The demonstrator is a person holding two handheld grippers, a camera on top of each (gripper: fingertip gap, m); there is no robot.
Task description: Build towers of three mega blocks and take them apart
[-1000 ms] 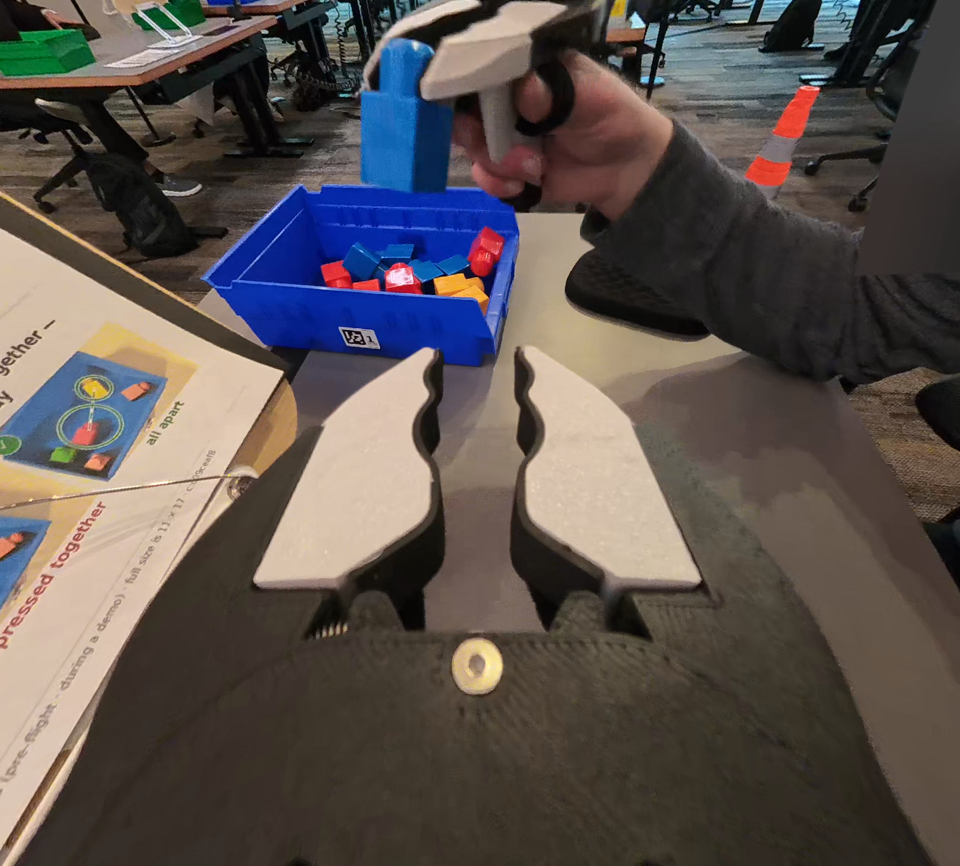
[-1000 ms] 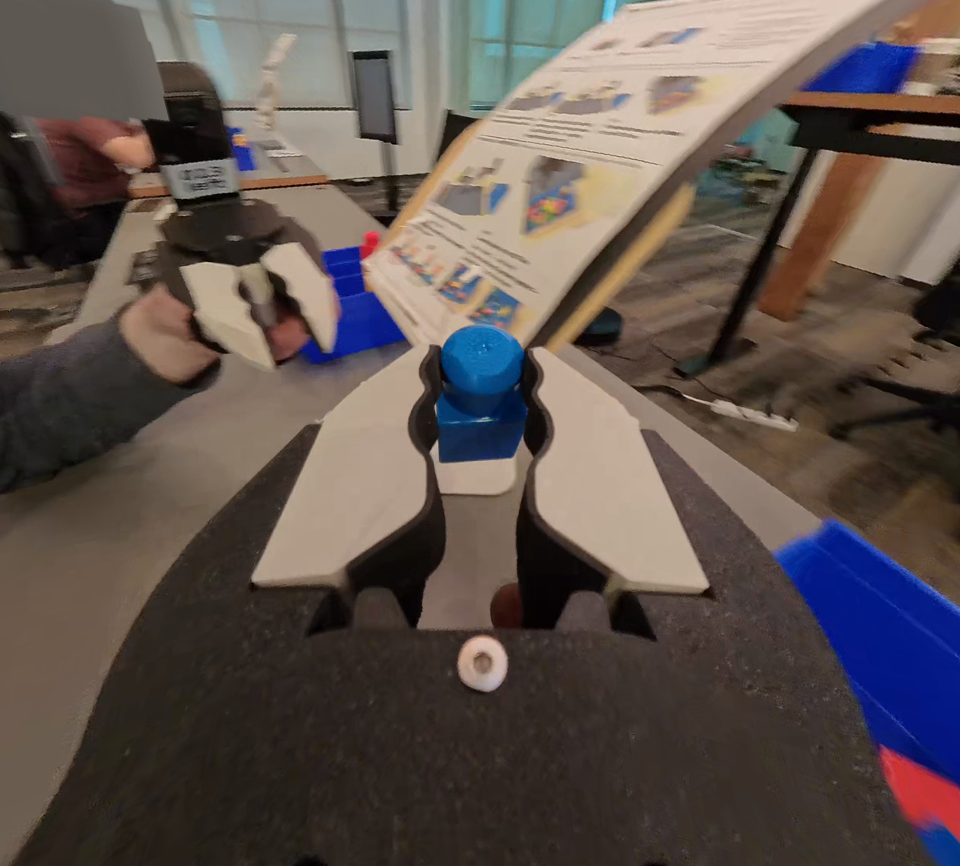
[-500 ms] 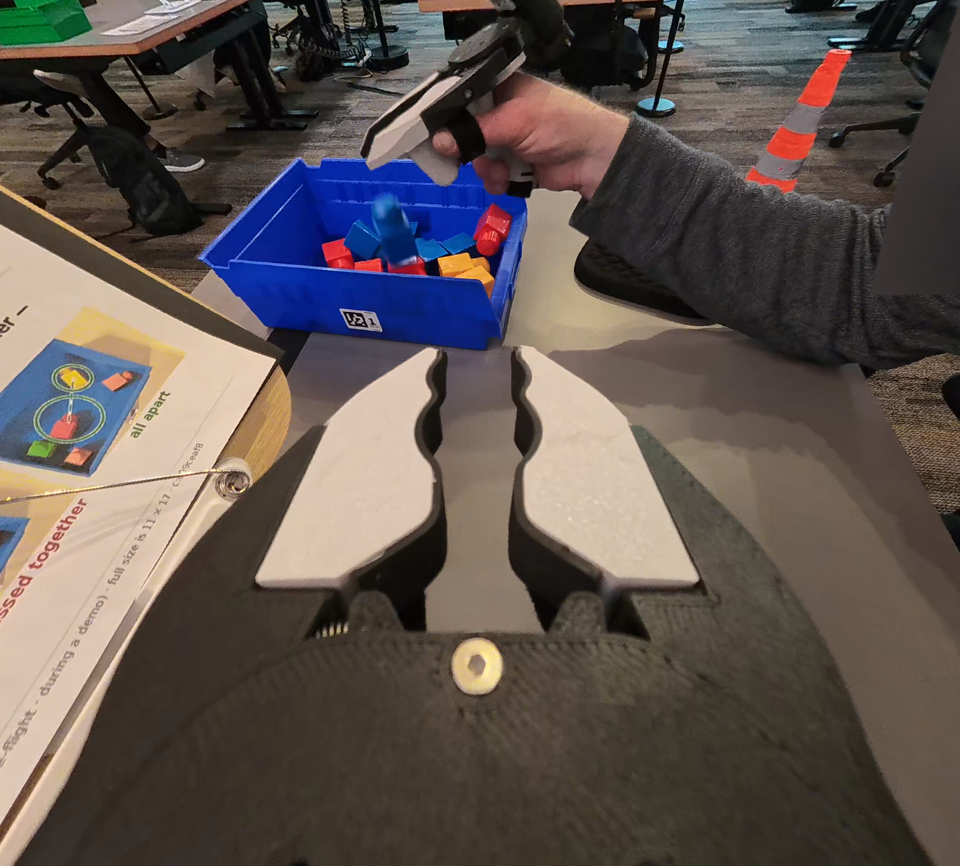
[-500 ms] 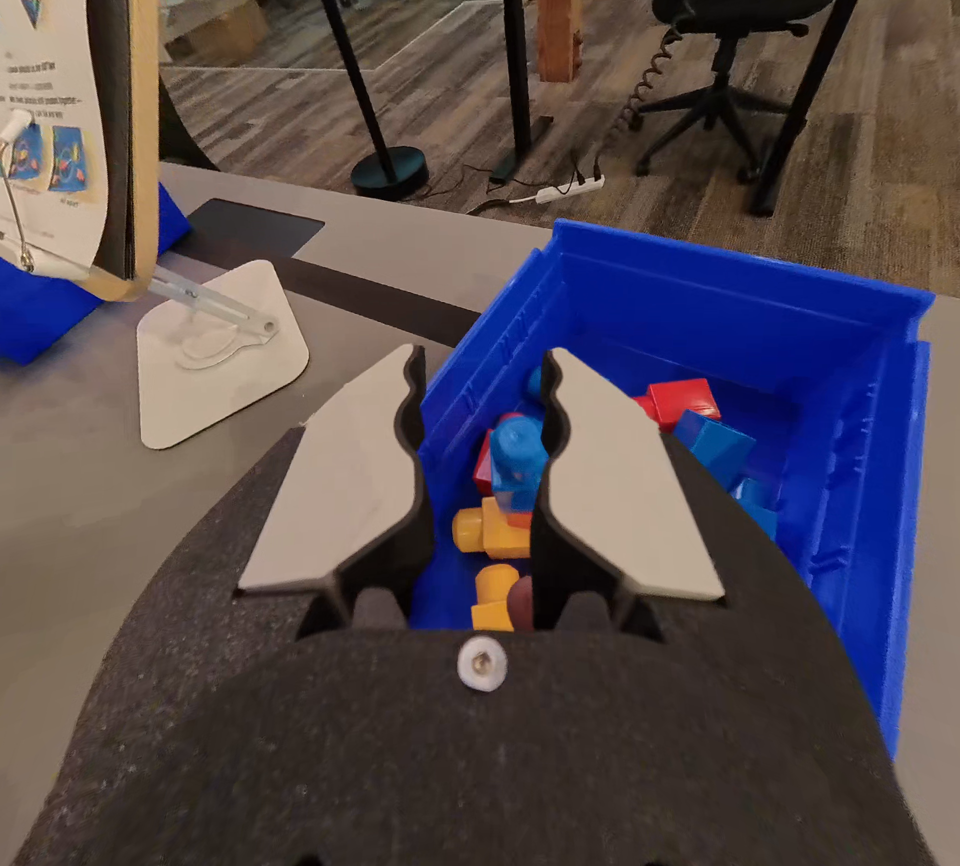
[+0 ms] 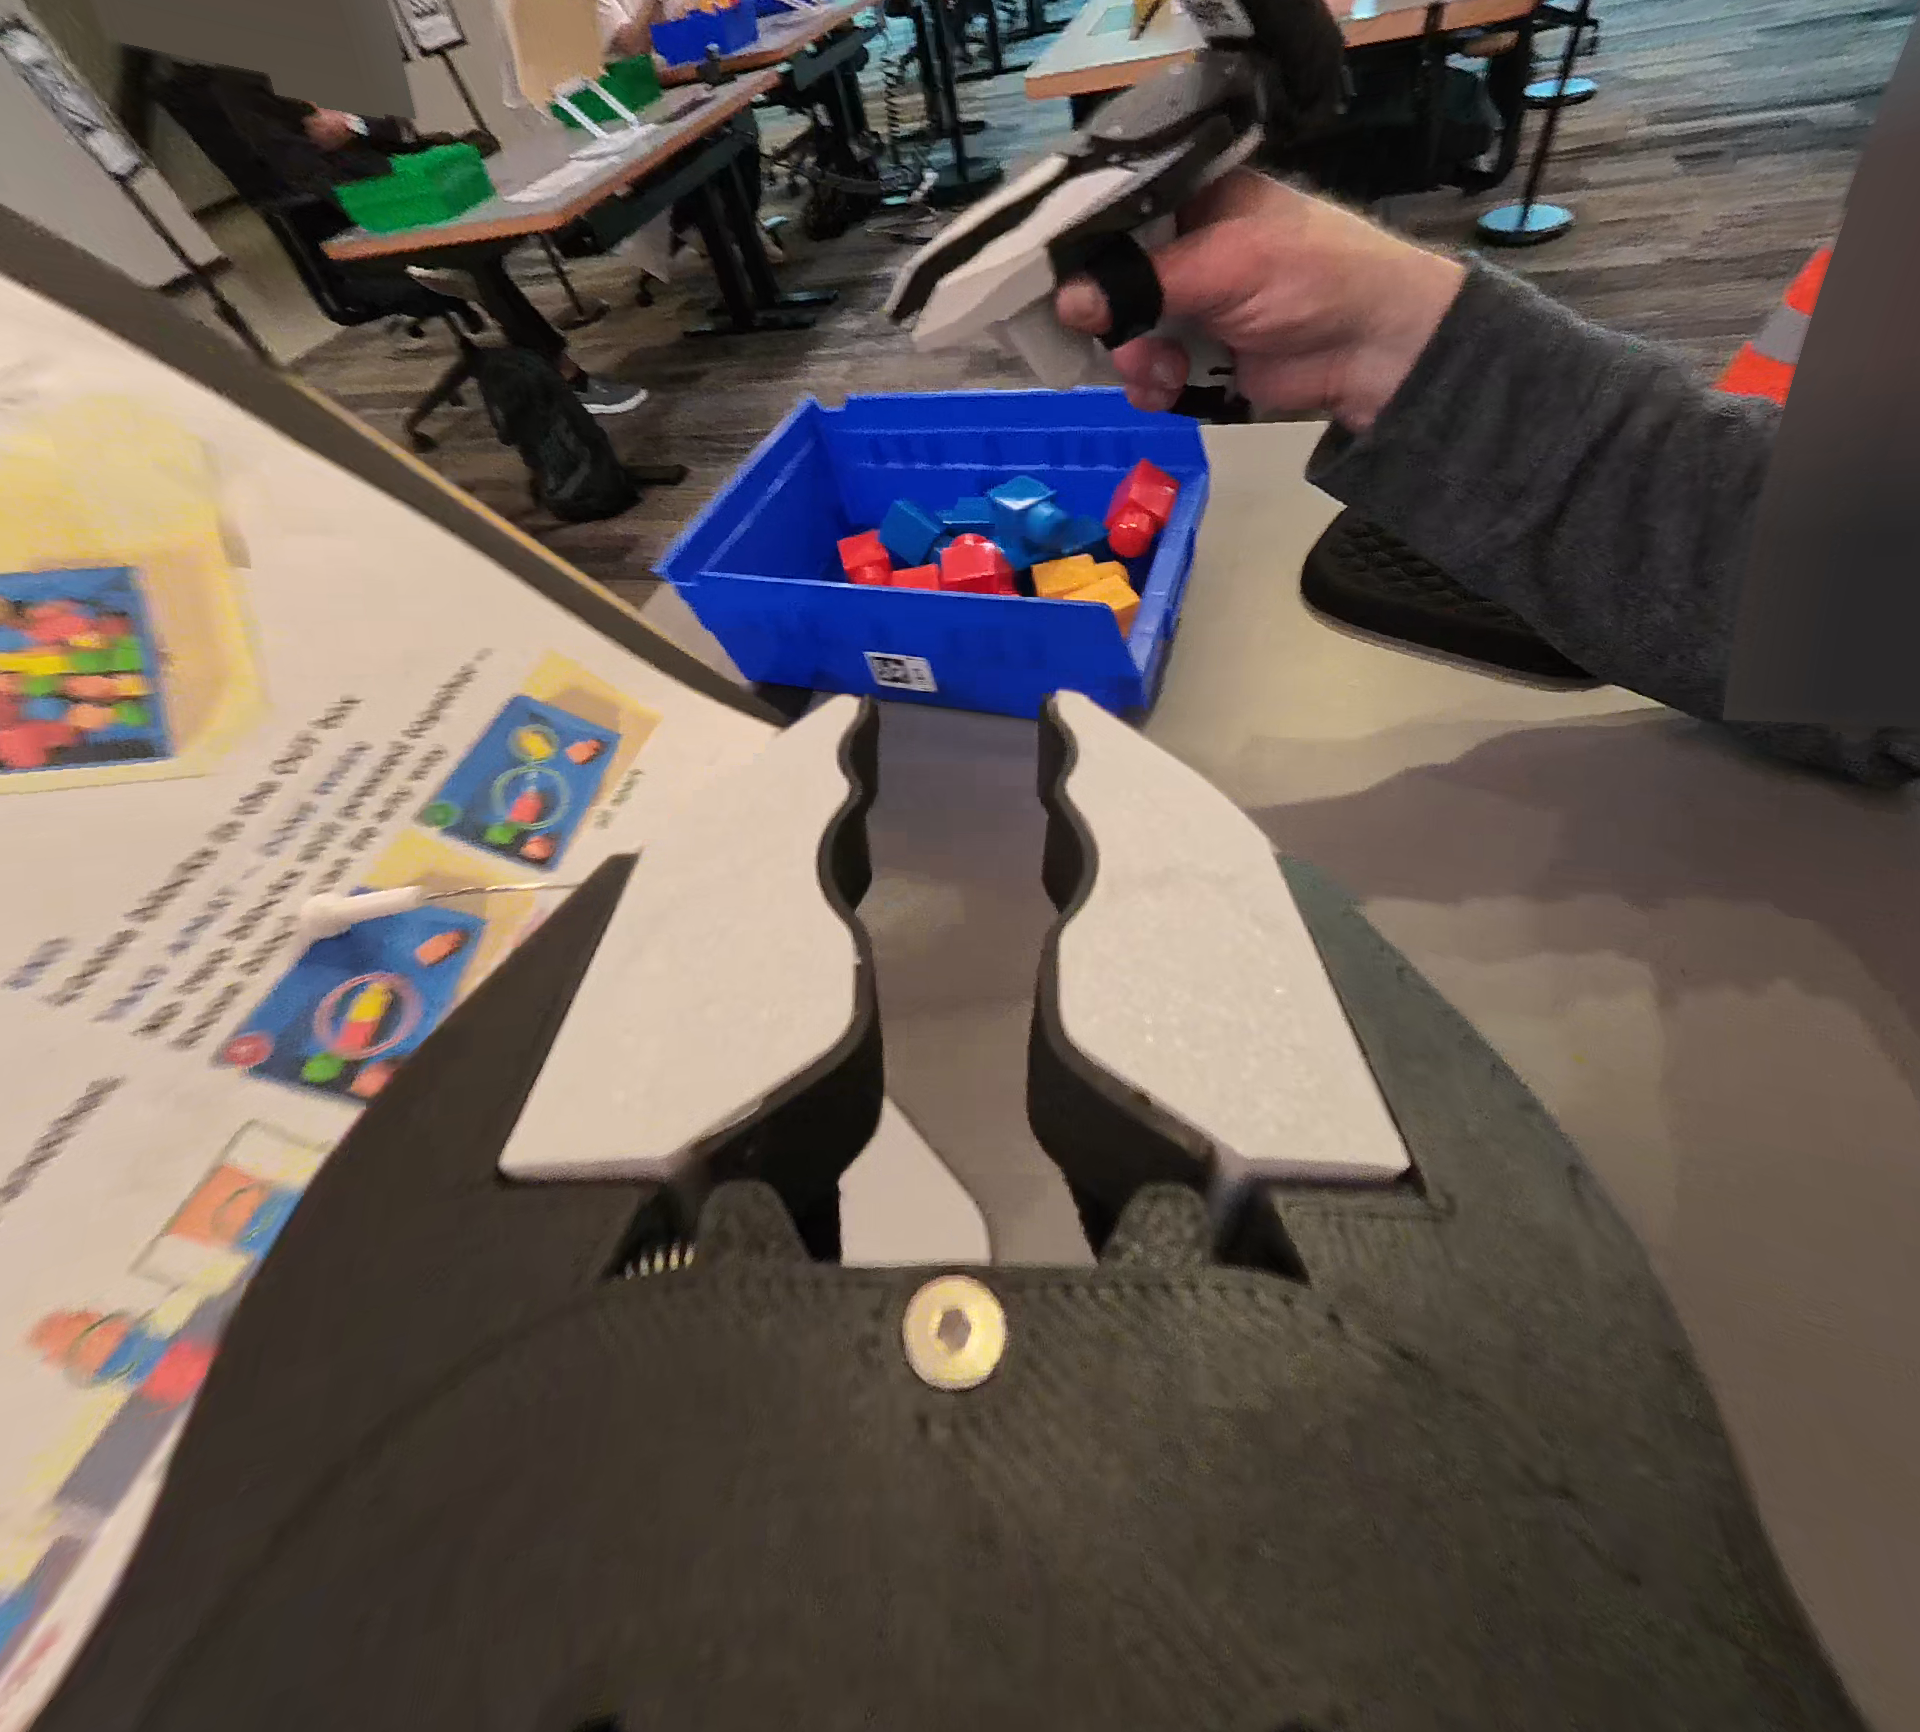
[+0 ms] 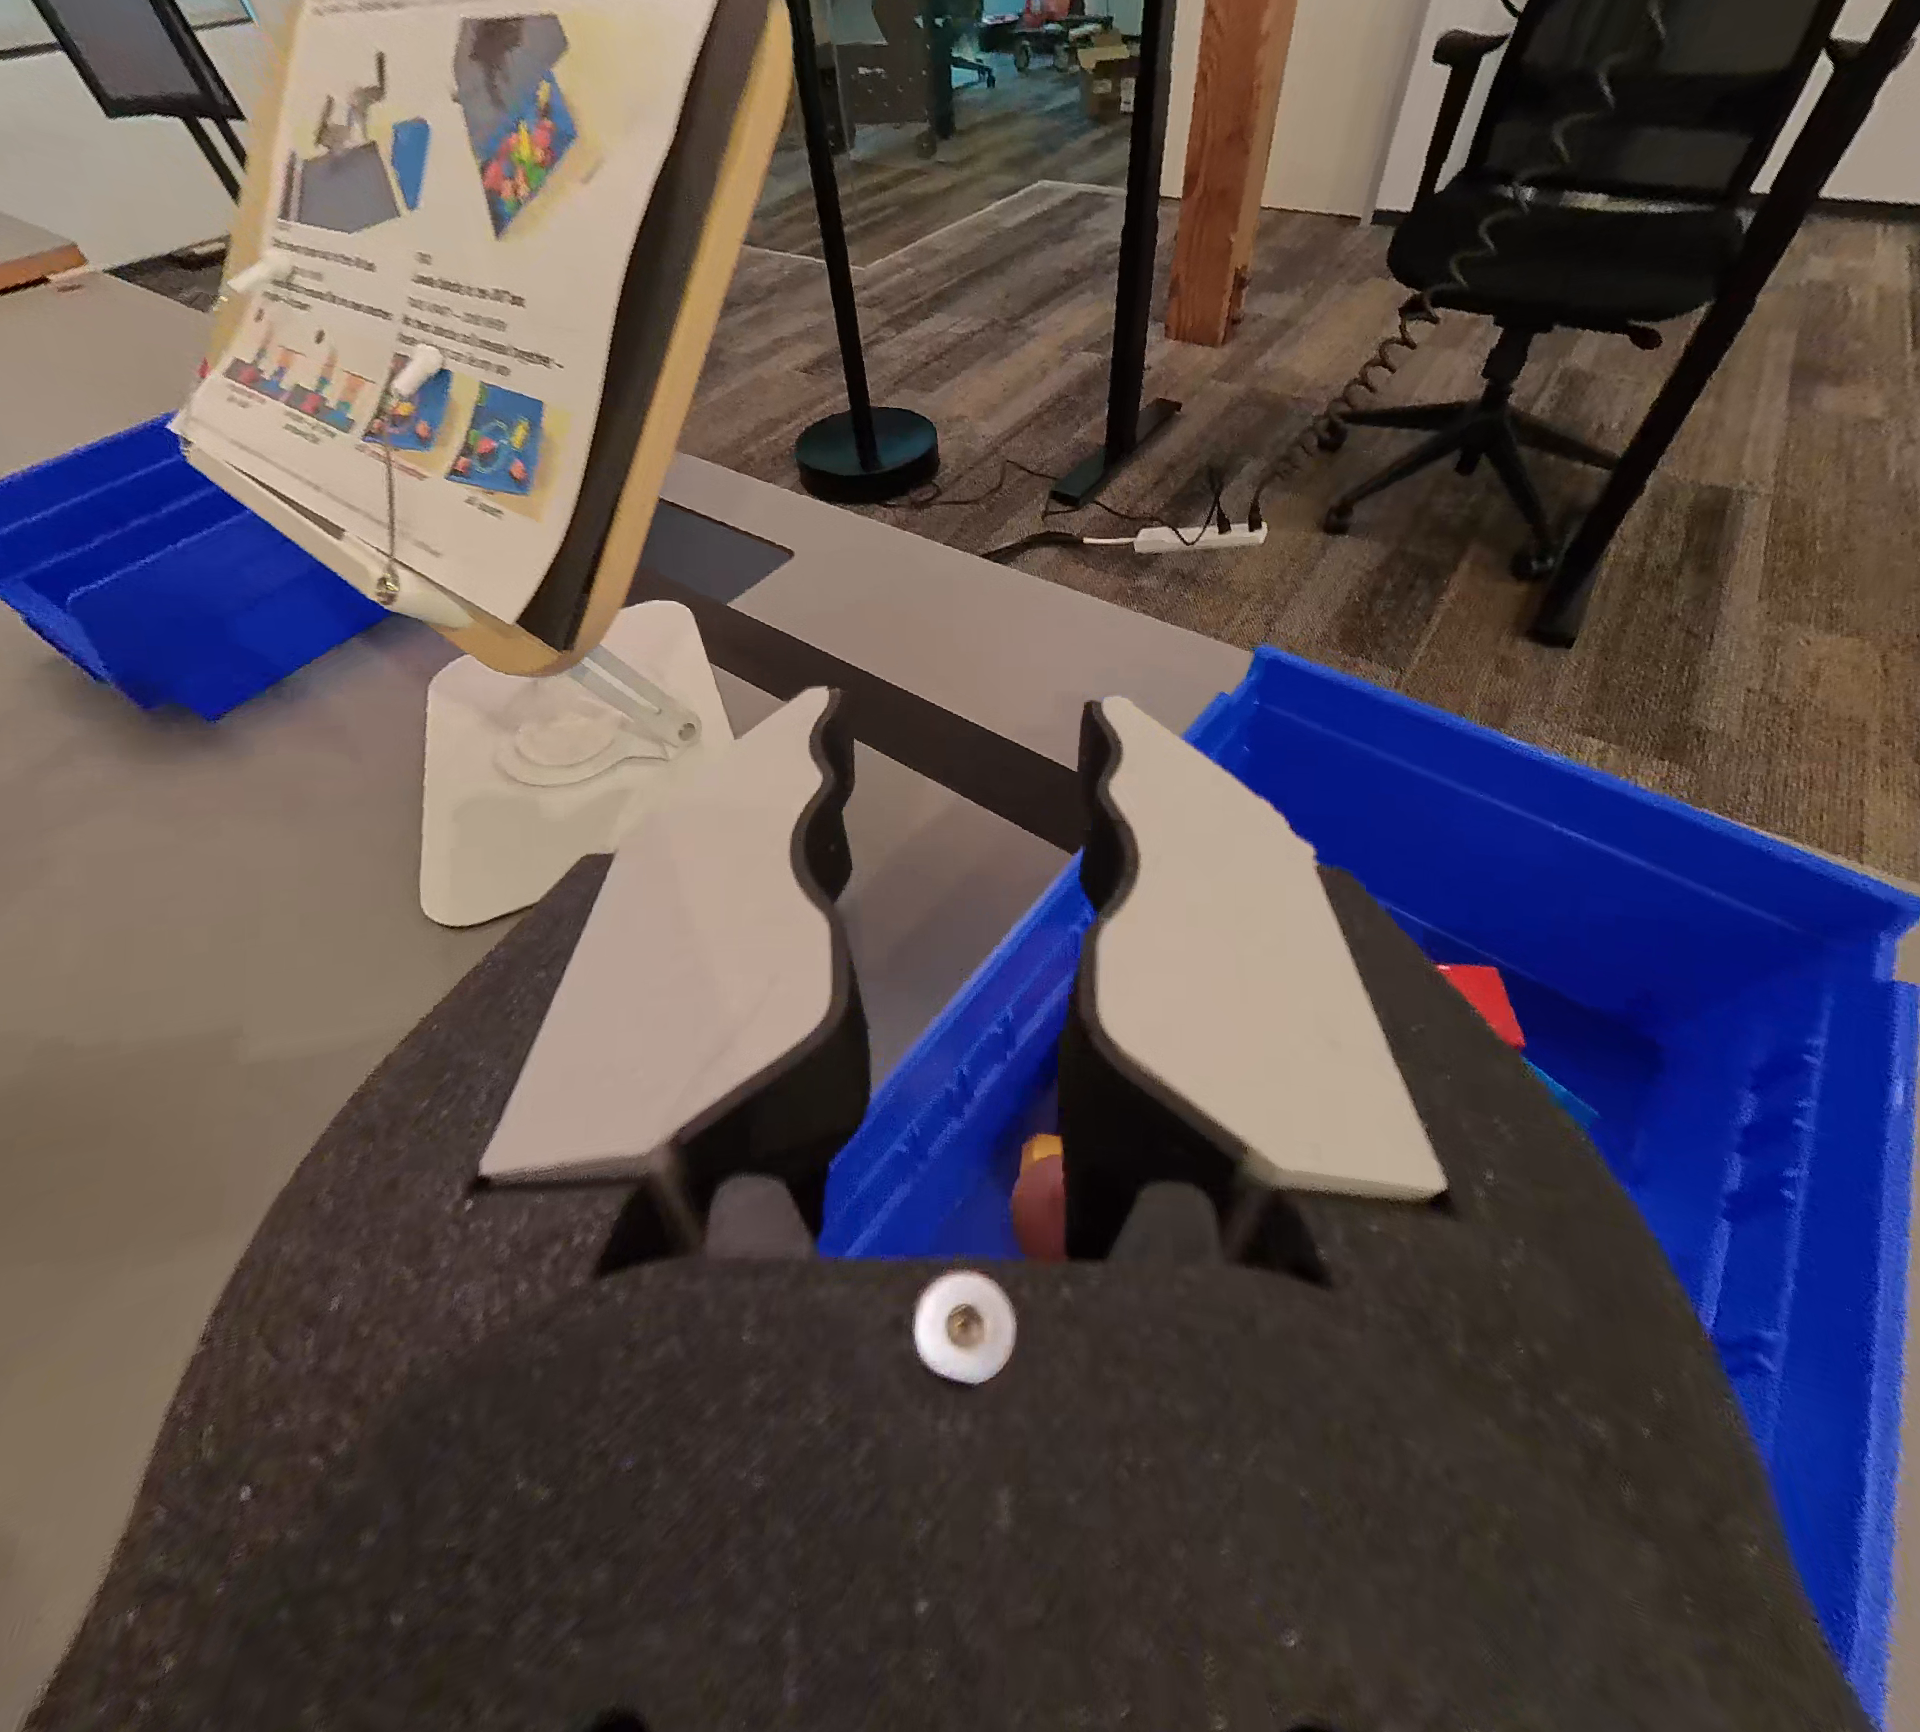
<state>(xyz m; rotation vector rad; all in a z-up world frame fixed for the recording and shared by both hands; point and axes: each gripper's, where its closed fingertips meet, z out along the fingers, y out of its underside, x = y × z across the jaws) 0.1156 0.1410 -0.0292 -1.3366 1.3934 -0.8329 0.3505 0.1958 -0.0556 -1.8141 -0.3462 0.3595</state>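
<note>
**A:** so where's everything sitting?

**B:** bin (image 5: 935, 643) is on the table (image 5: 1455, 903), straight ahead of the left gripper (image 5: 954, 747). blocks (image 5: 997, 539) piled inside it, toward its right side.

**A:** and the instruction board (image 6: 499, 176)?

**B:** on its stand (image 6: 551, 789), left of the bin. another bin (image 6: 156, 560) sits behind the board. right gripper (image 6: 956, 737) hangs over the first bin's left wall.

An instruction sheet (image 6: 488, 155) leans on its white stand (image 6: 540, 789) (beside a black chair (image 6: 1558, 228)).
</note>
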